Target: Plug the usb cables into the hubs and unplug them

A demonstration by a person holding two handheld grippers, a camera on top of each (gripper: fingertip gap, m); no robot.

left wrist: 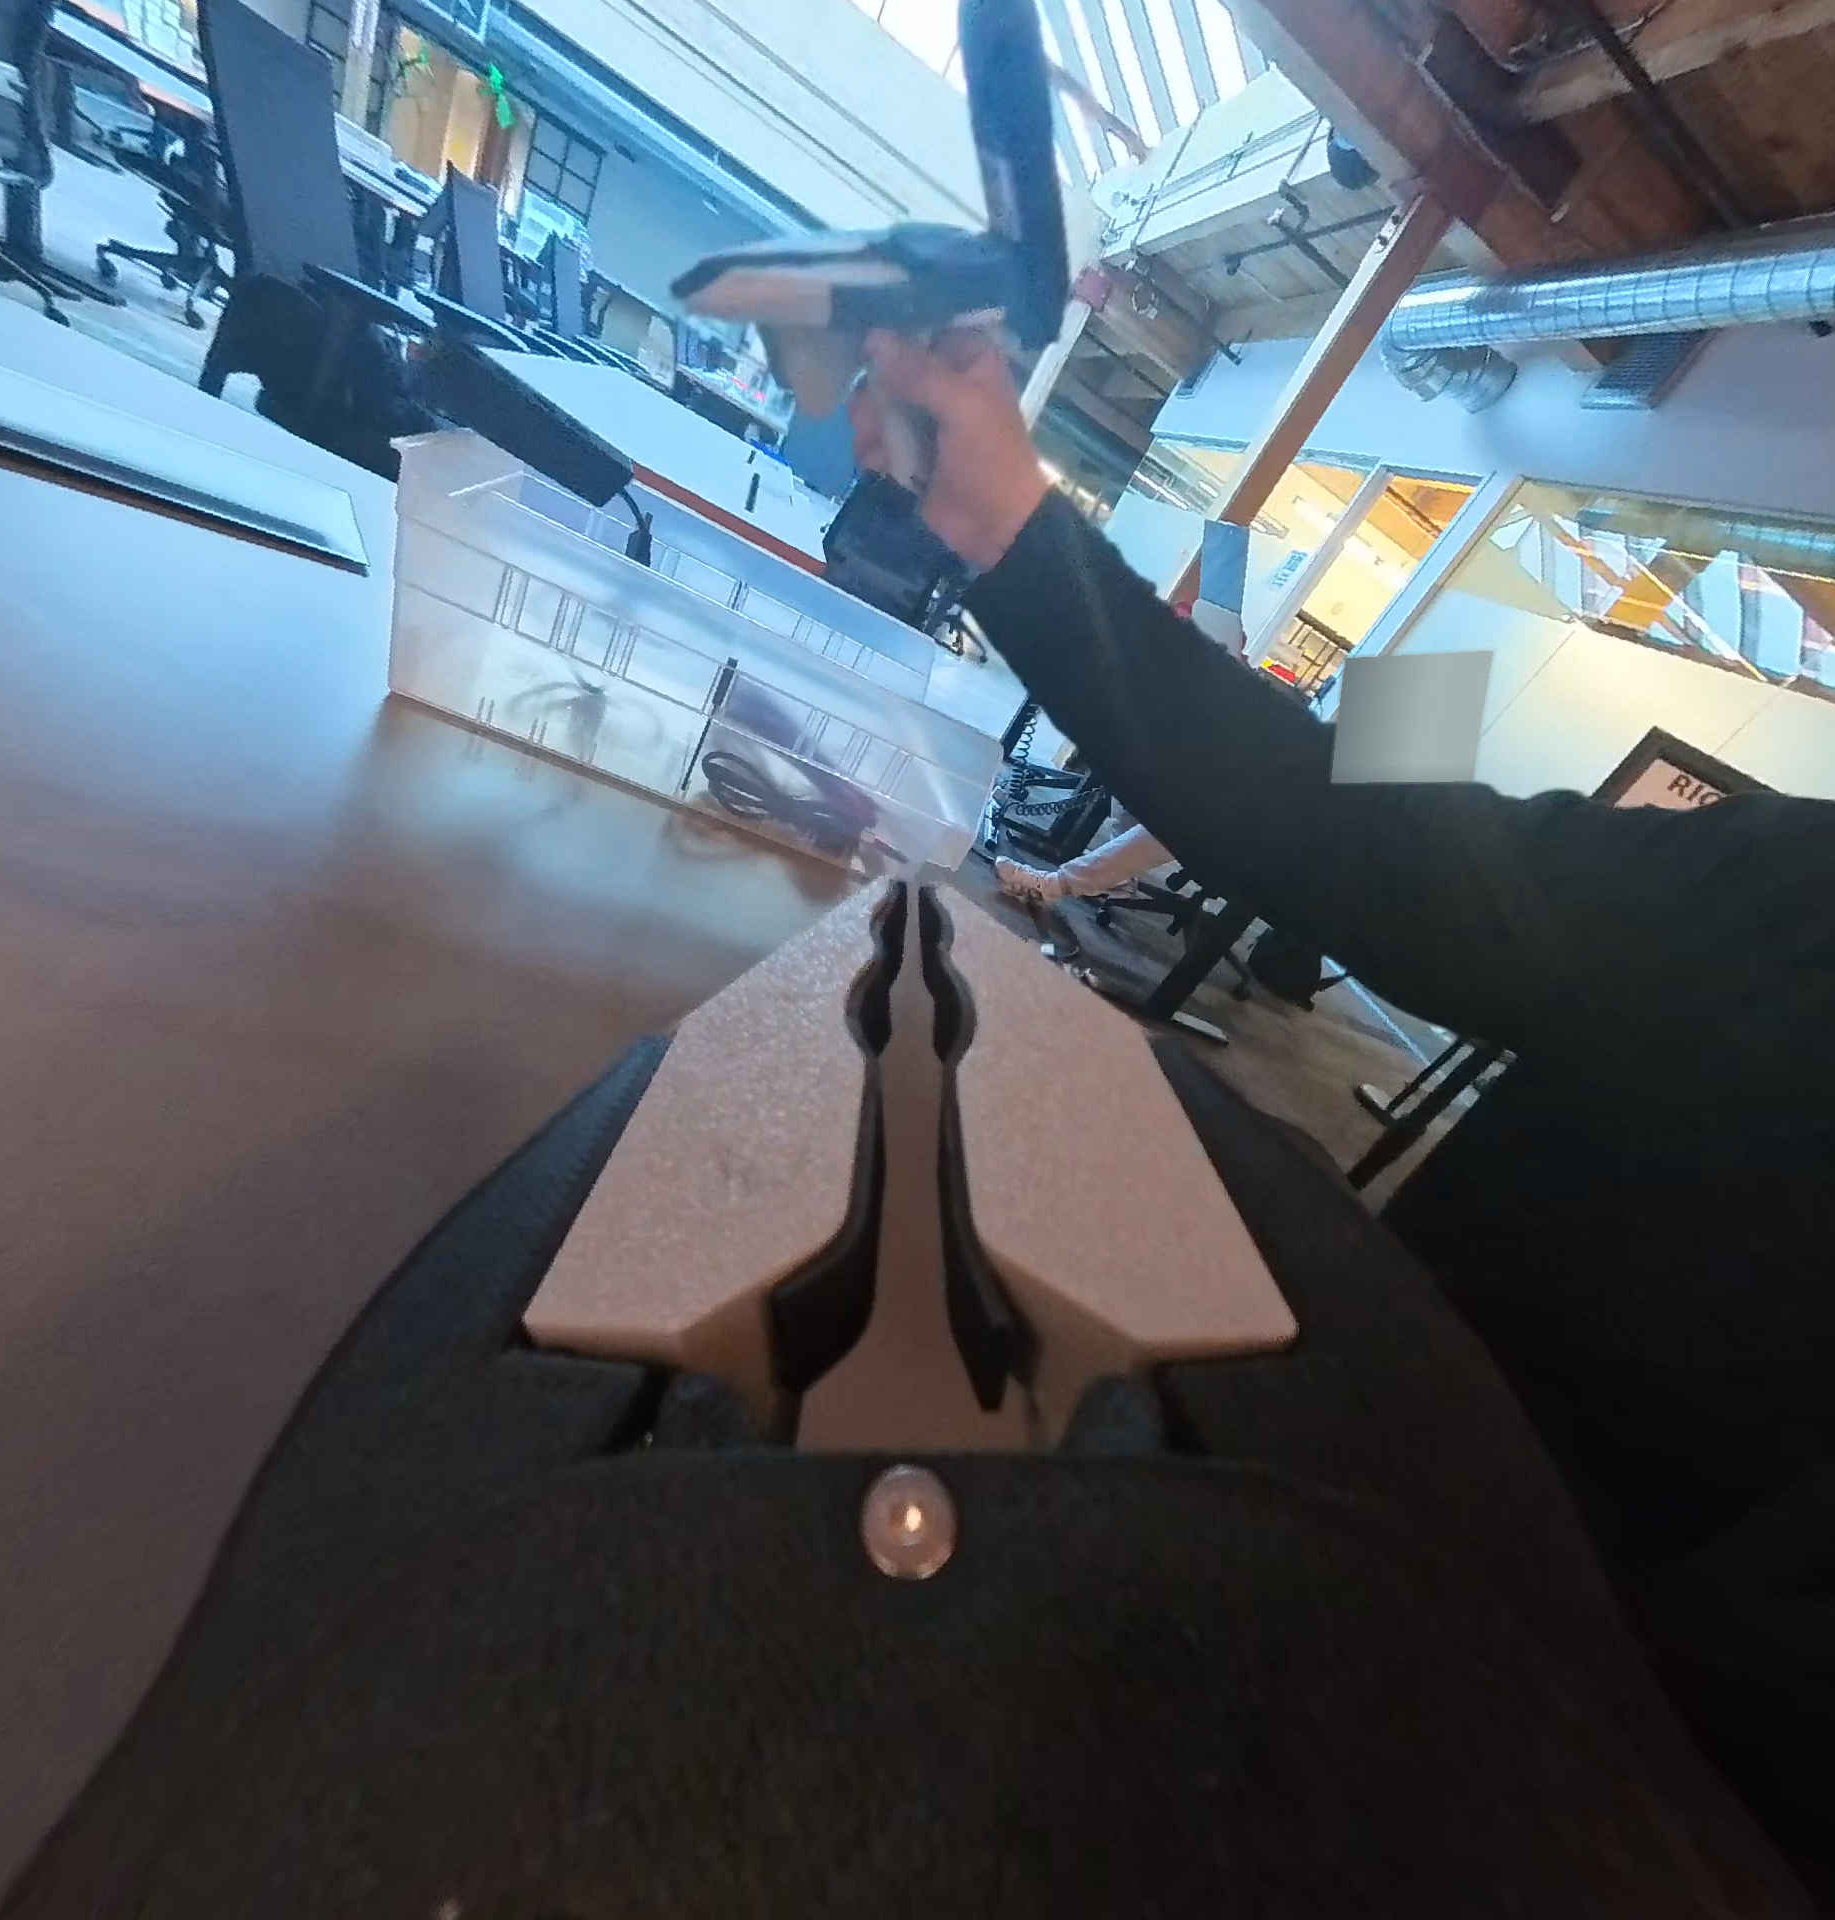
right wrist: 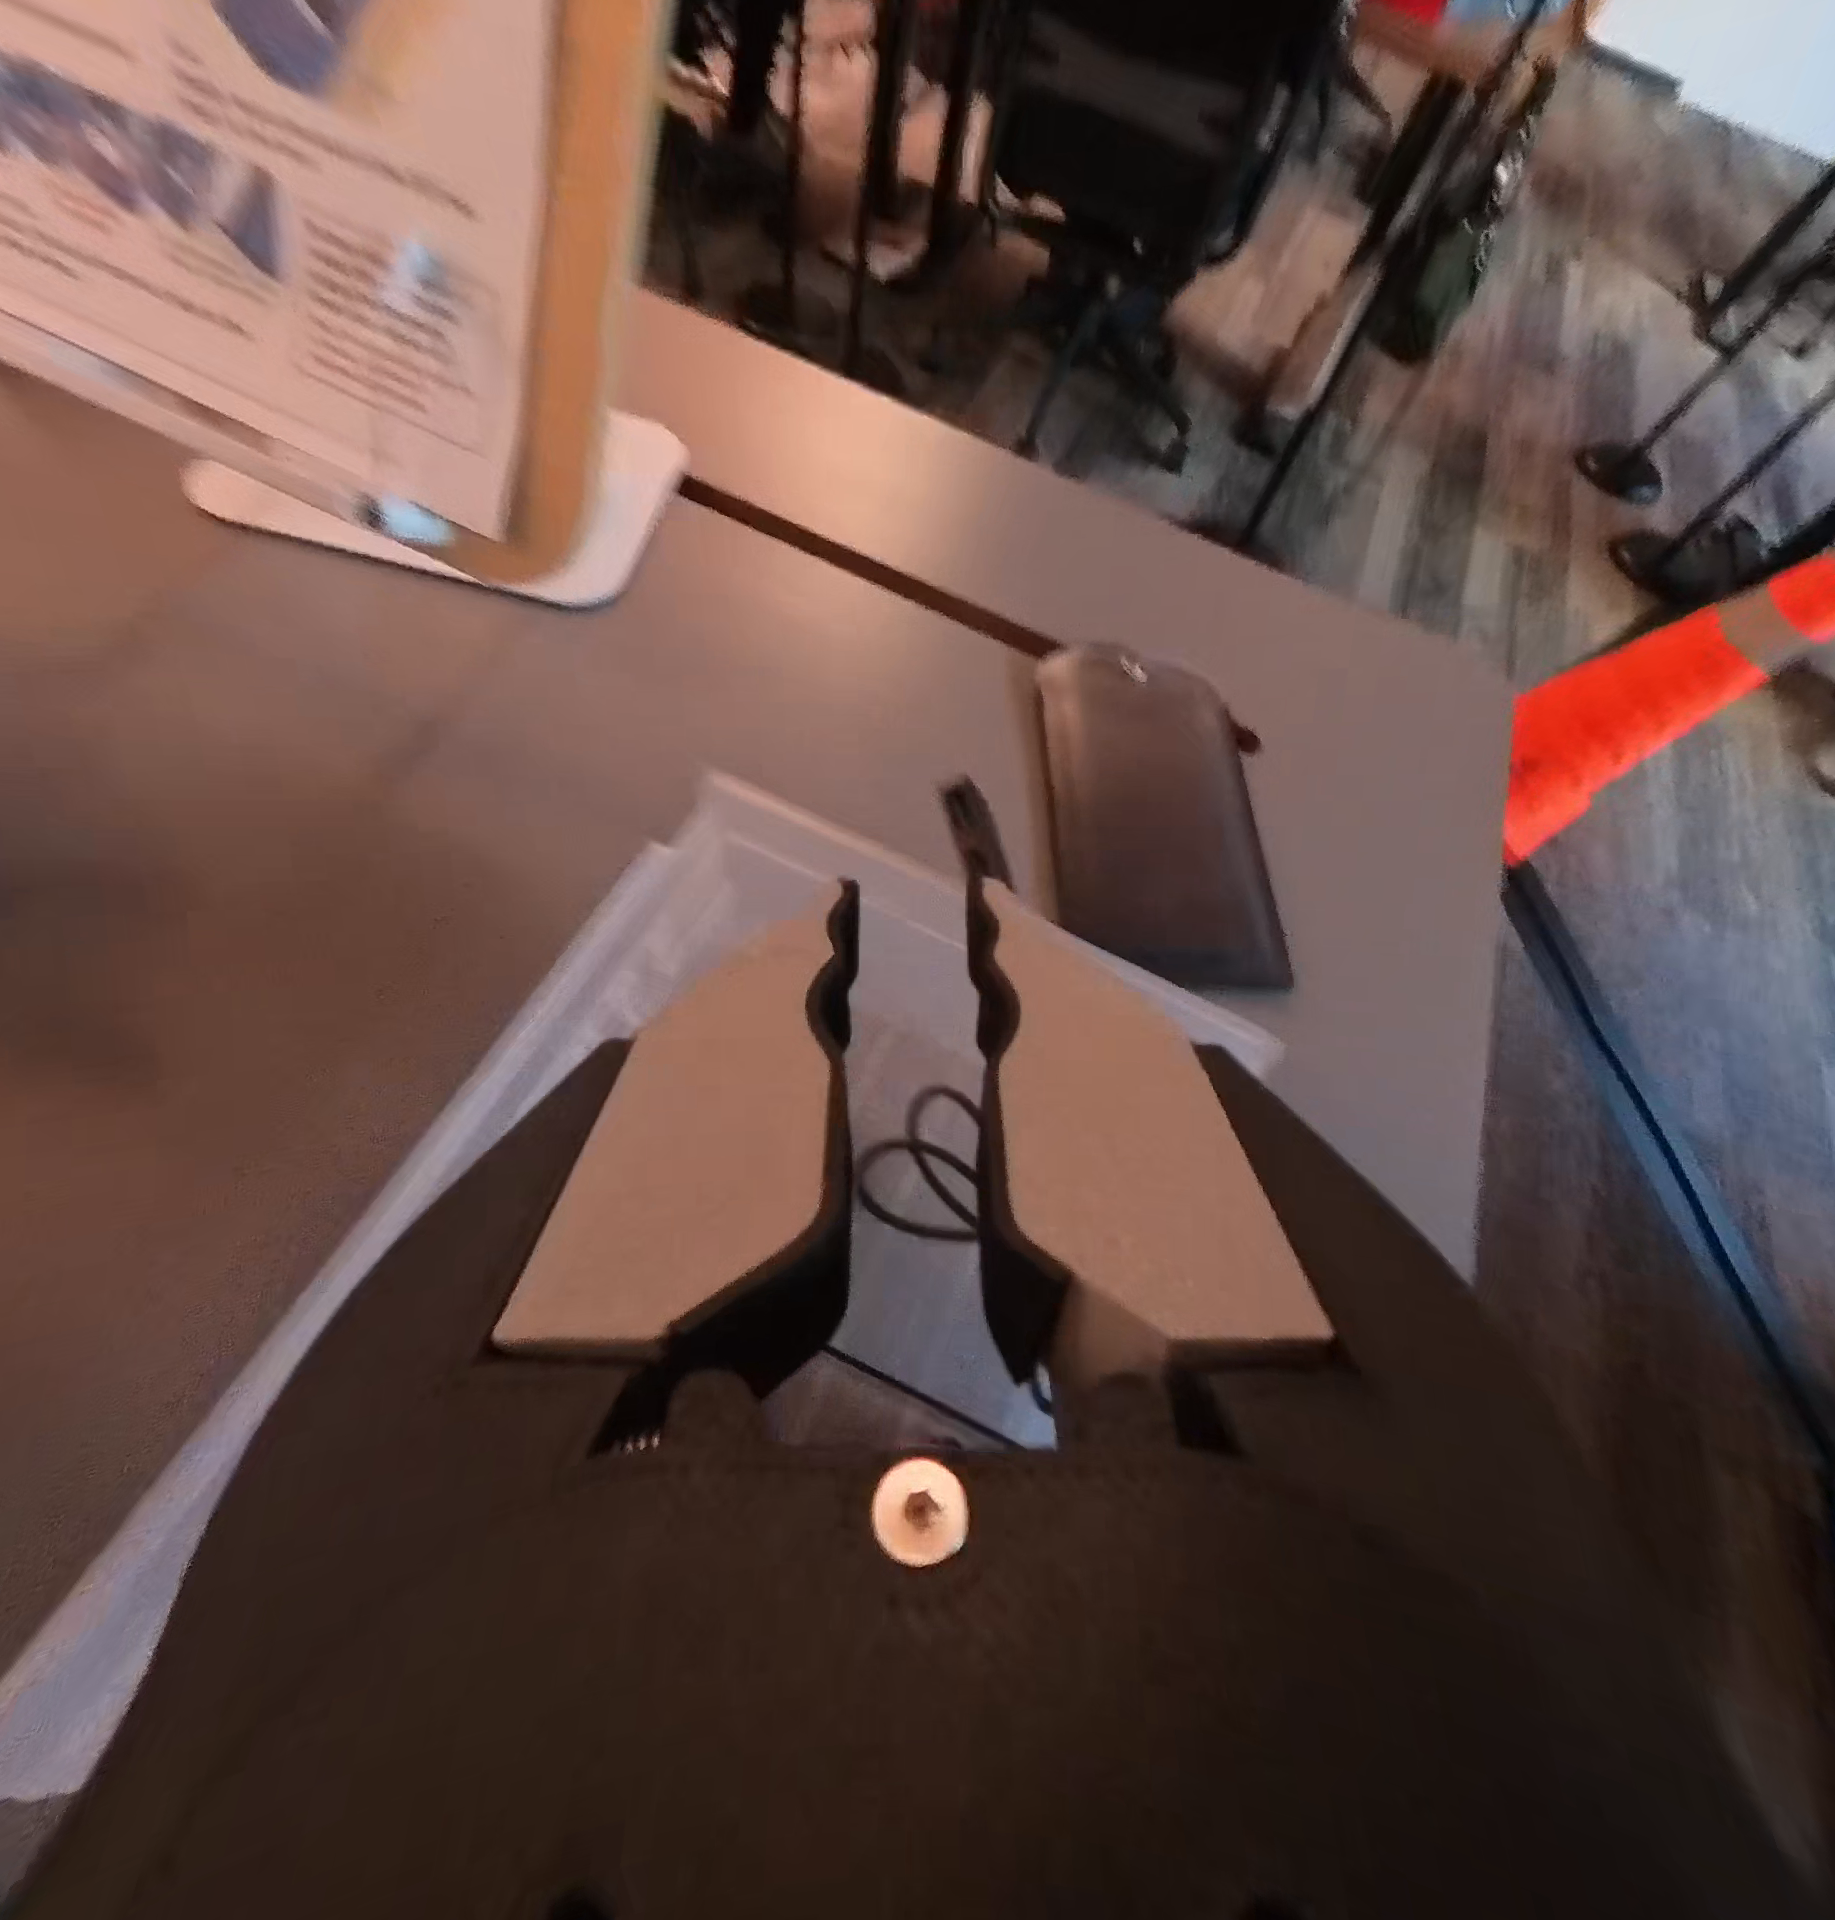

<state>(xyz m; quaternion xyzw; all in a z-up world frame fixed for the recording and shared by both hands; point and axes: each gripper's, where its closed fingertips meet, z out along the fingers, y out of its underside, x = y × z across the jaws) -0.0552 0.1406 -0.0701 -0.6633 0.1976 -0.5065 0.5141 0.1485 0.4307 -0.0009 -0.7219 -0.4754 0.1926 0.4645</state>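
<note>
Grippers work over a brown table. Left gripper sits low at 6 o'clock in its own view, its jaws almost together with nothing between them. At 12 o'clock from it stands a clear plastic bin holding coiled black cables. At 1 o'clock a hand holds the right gripper up above the bin.

In the right wrist view, the right gripper hangs over the bin, jaws narrowly apart and empty. A black cable loop lies below them. A dark flat hub rests on the table at 1 o'clock, beside the bin.
</note>
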